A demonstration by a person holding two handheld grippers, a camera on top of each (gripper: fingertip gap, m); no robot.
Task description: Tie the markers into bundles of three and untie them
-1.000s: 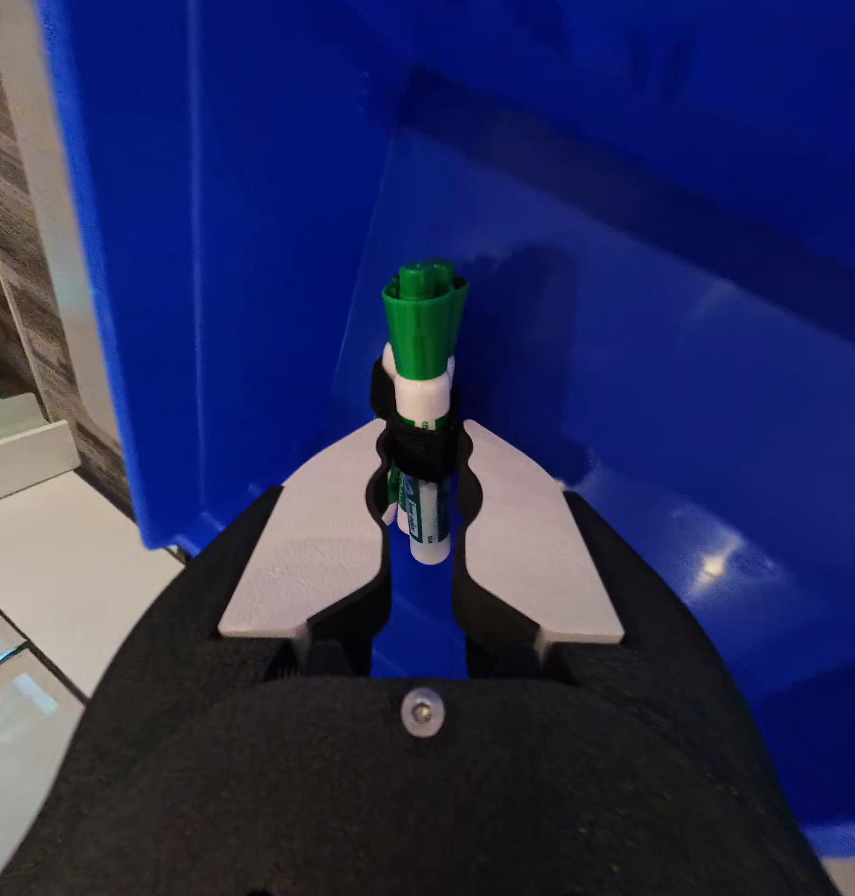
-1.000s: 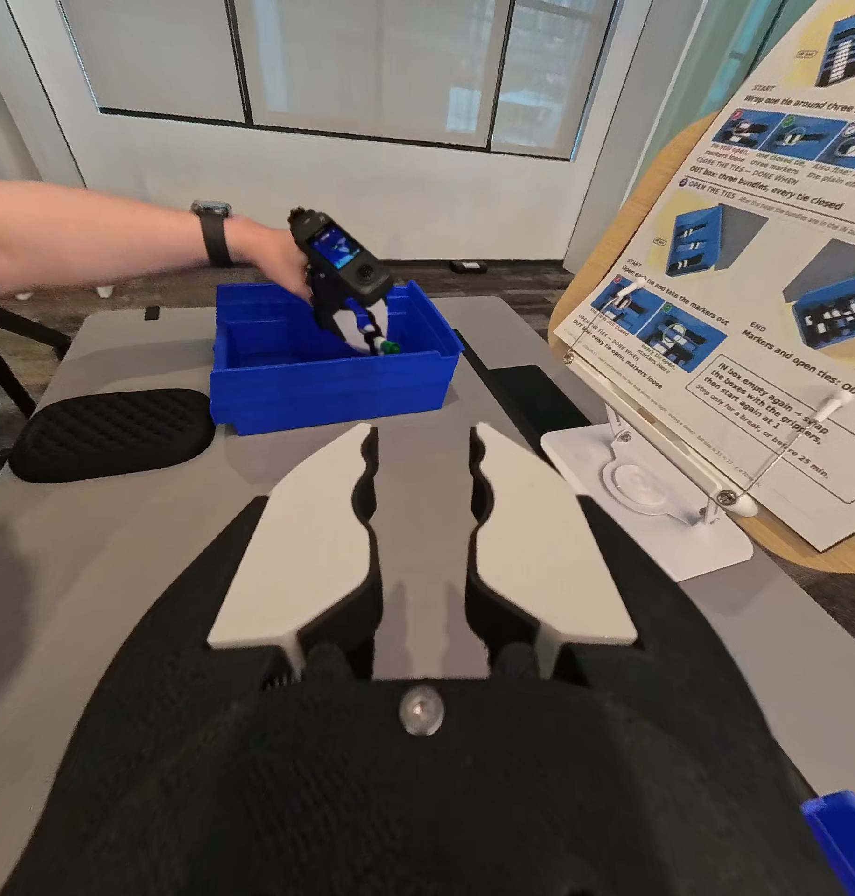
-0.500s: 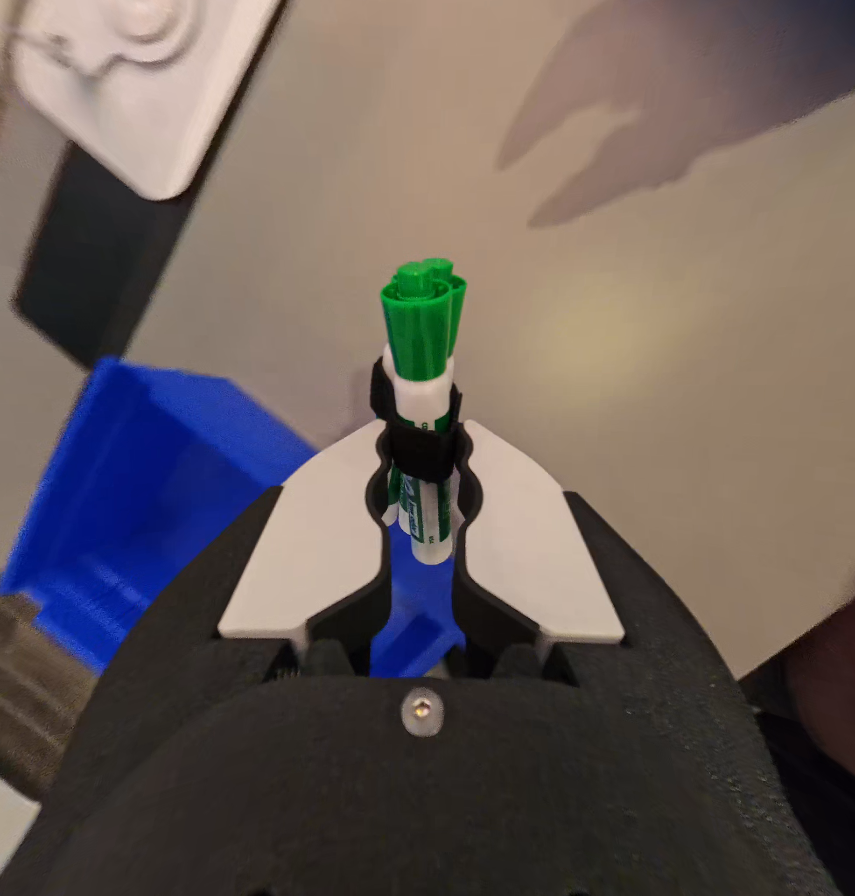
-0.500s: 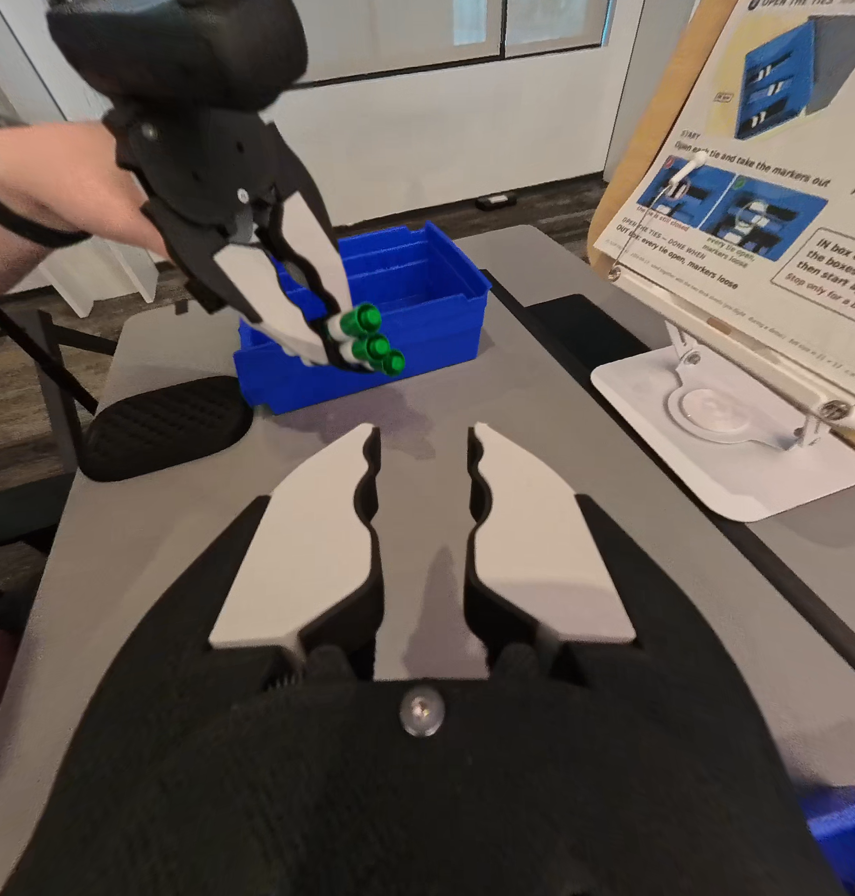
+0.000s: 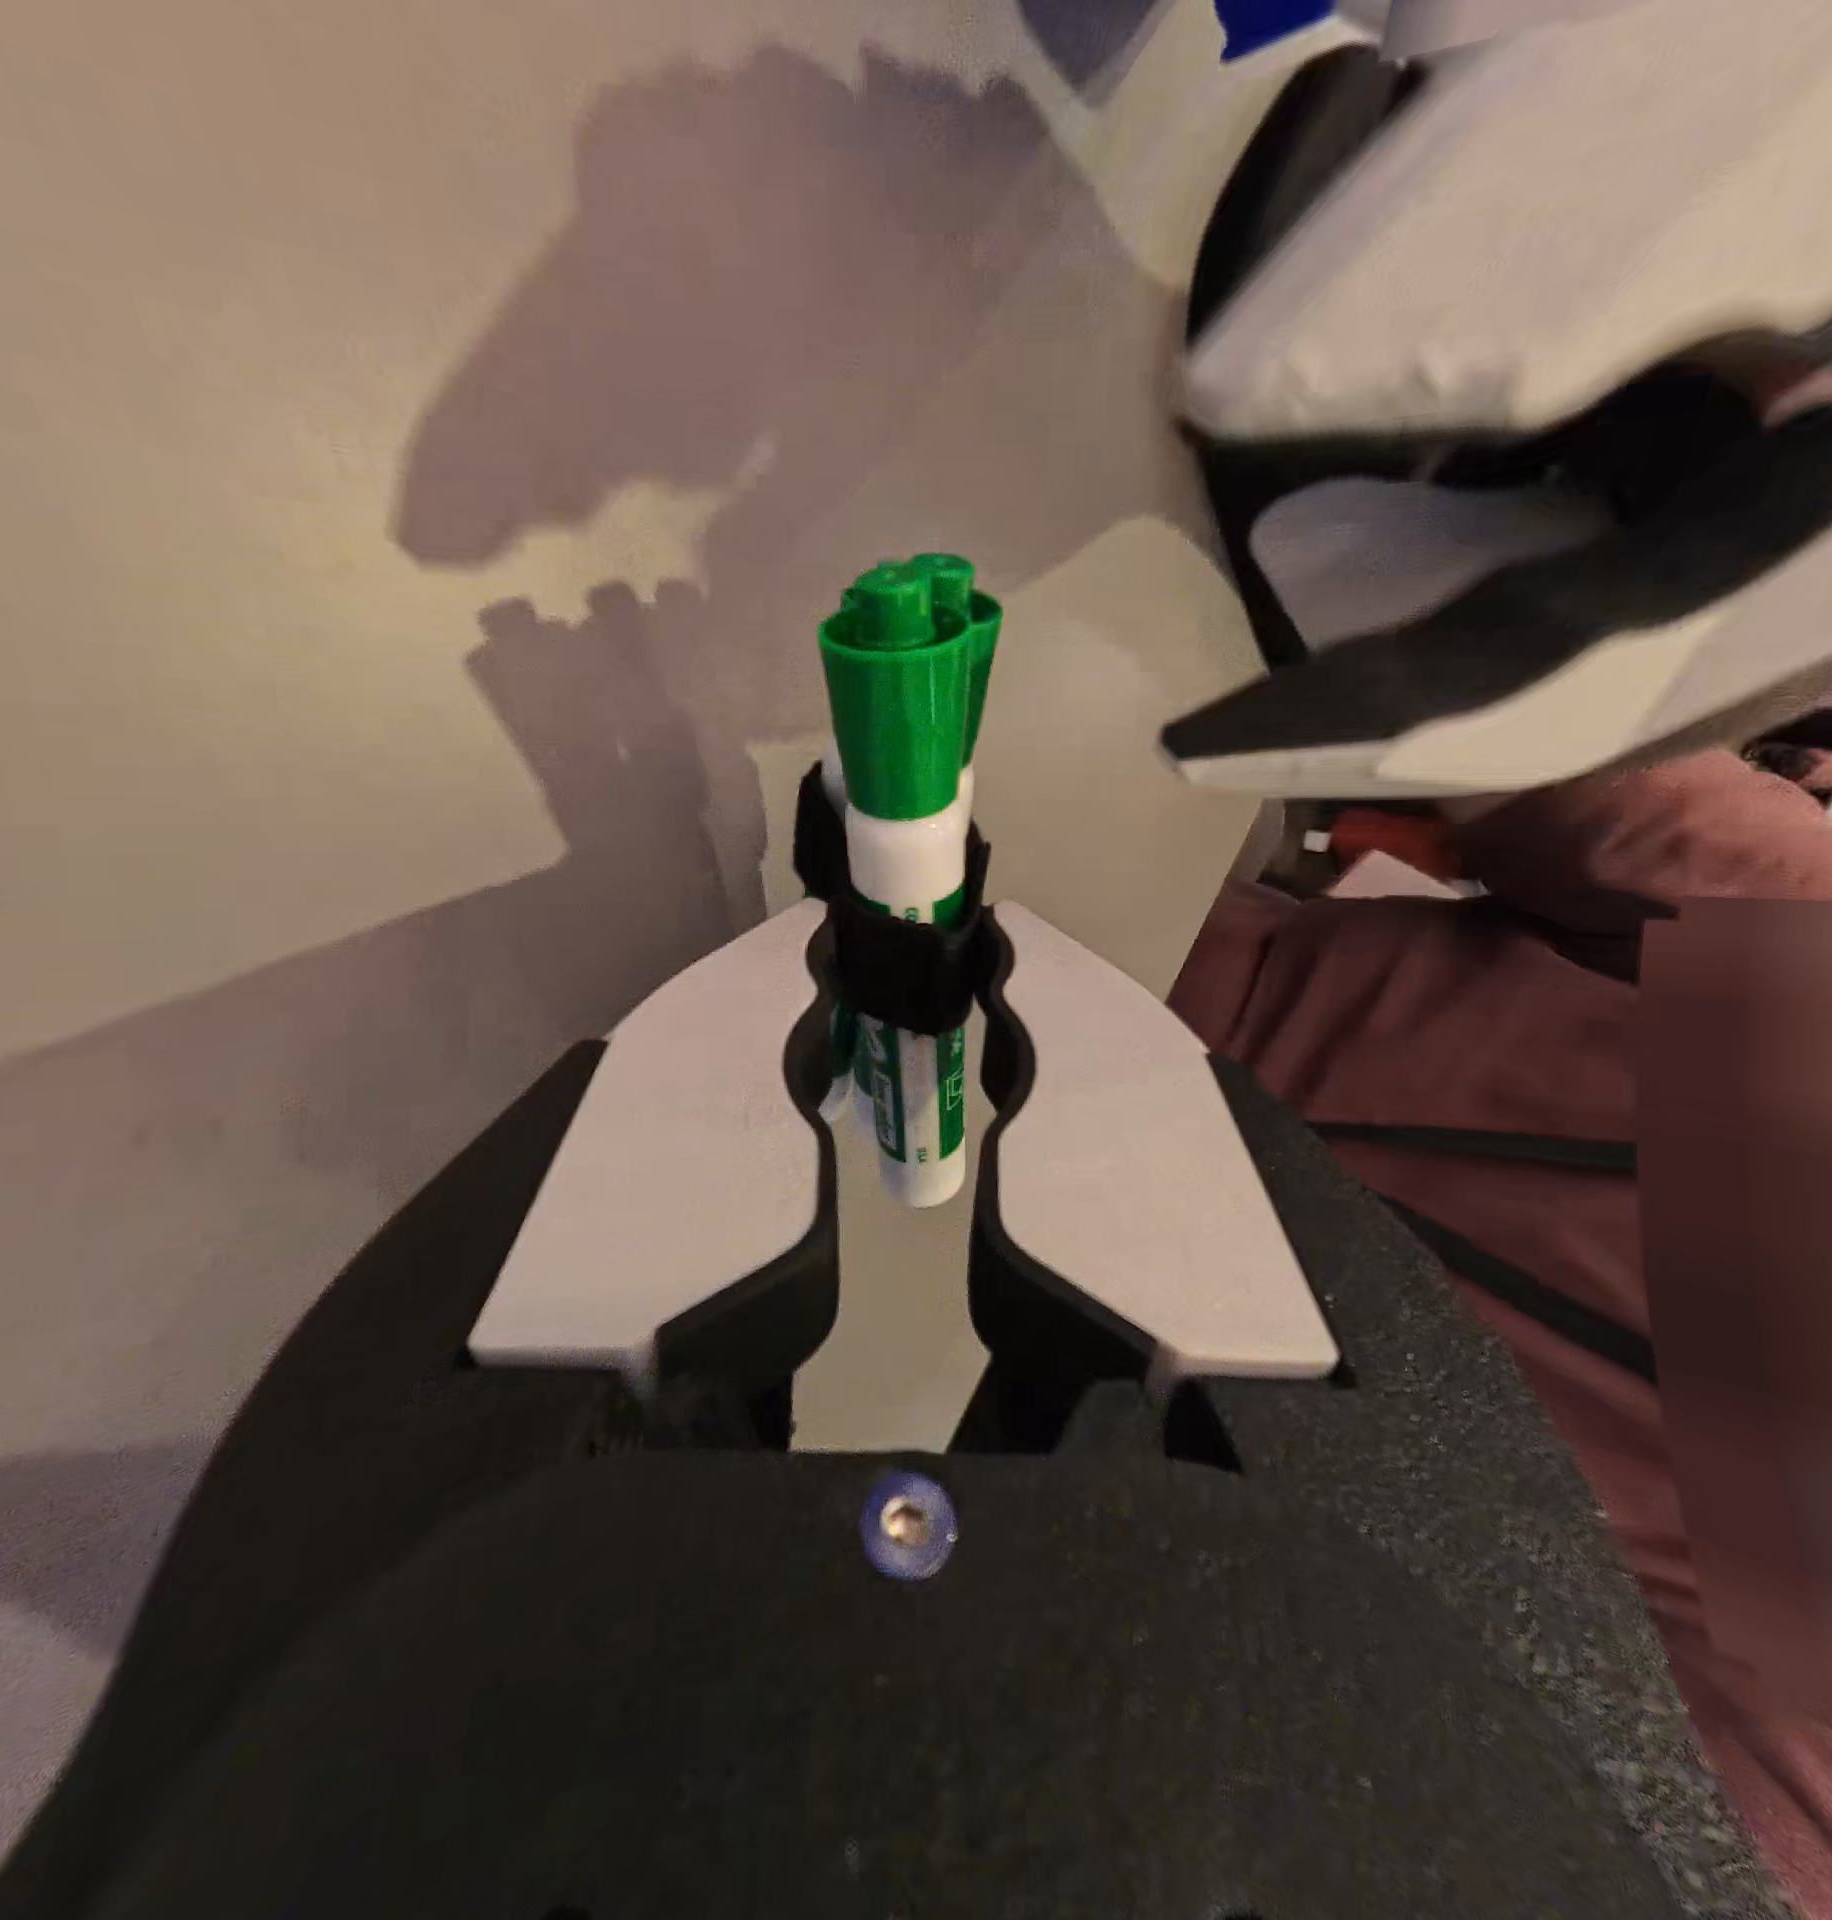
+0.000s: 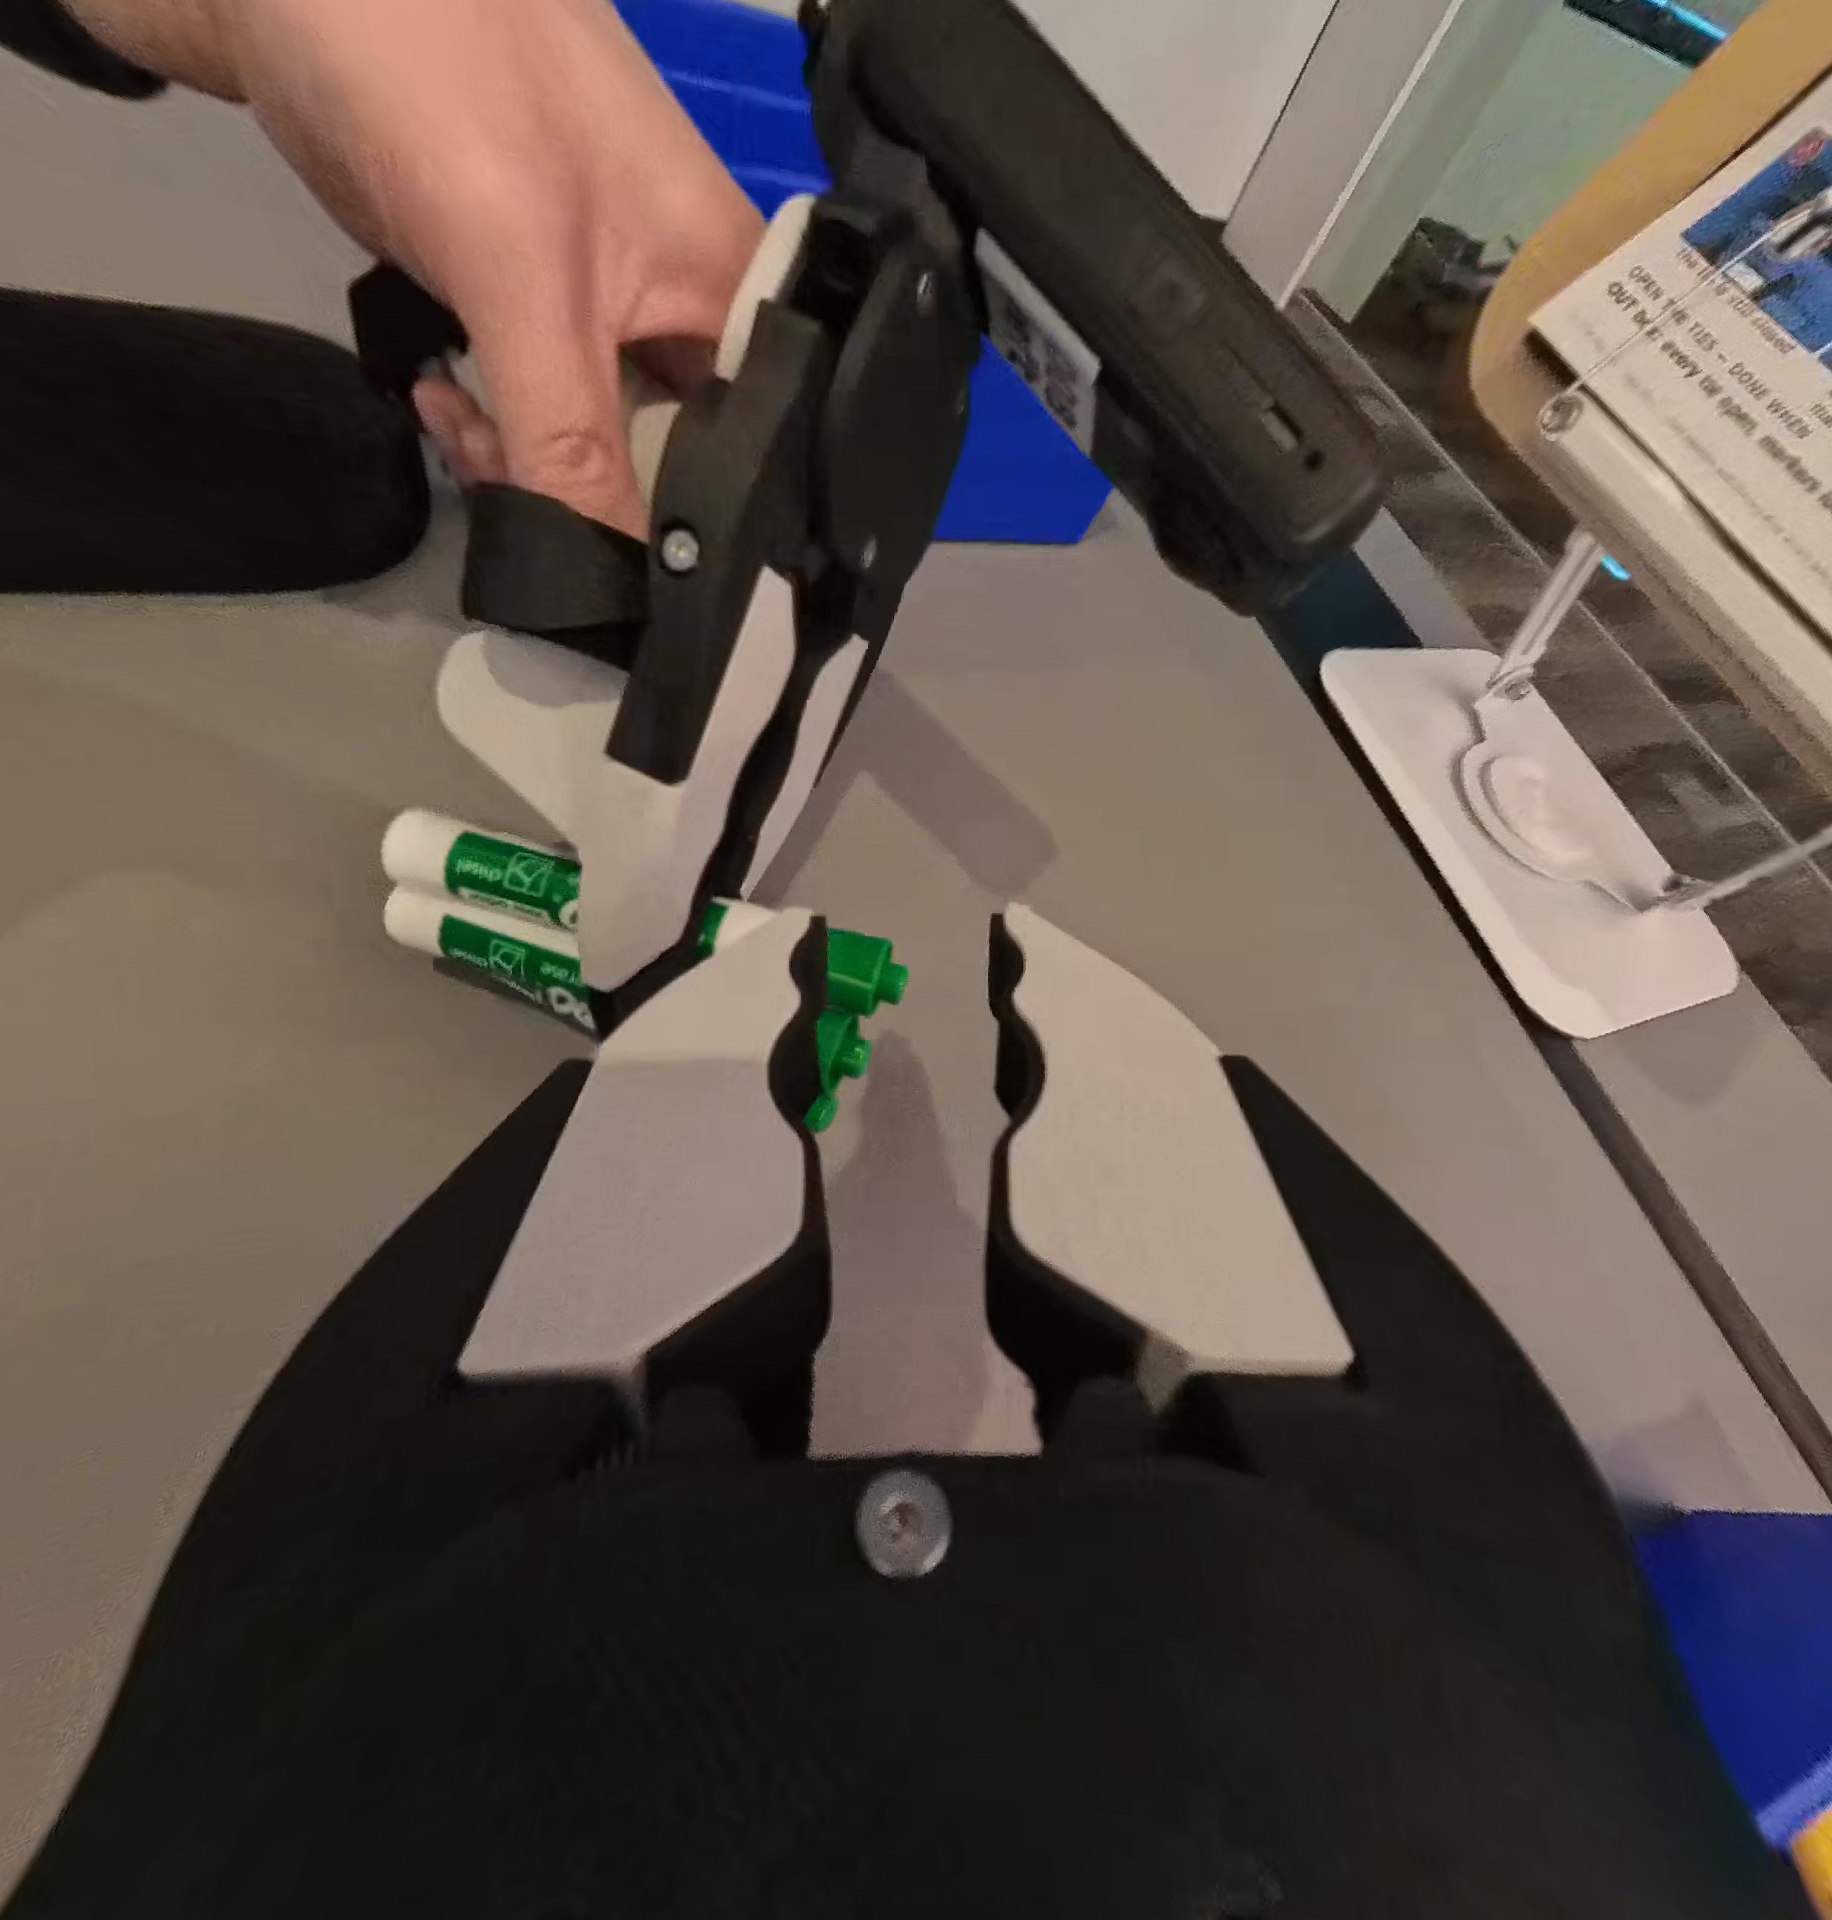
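My left gripper (image 5: pixel 901 935) is shut on a bundle of three green-capped white markers (image 5: pixel 901 748), on the black tie (image 5: pixel 896 971) wrapped round them. In the right wrist view a hand holds the left gripper (image 6: pixel 652 935) pointing down, with the bundle (image 6: pixel 486 904) lying sideways low over the grey table (image 6: pixel 216 1143). The green caps (image 6: pixel 855 977) stick out just ahead of my right gripper (image 6: pixel 901 925), which is open and empty. The right gripper also shows blurred at the upper right of the left wrist view (image 5: pixel 1514 520).
A blue bin (image 6: pixel 1005 457) stands behind the left gripper and a black pad (image 6: pixel 164 447) lies at the far left. A white stand base (image 6: pixel 1514 831) with an instruction sheet (image 6: pixel 1743 343) is at the right. Another blue bin corner (image 6: pixel 1764 1621) is at the bottom right. One gripper's finger ends stand about 8 cm off the other's.
My left gripper has carried the bundle out of the blue bin and down to the table in front of the right gripper. The right gripper has moved forward towards the bundle and stays open.
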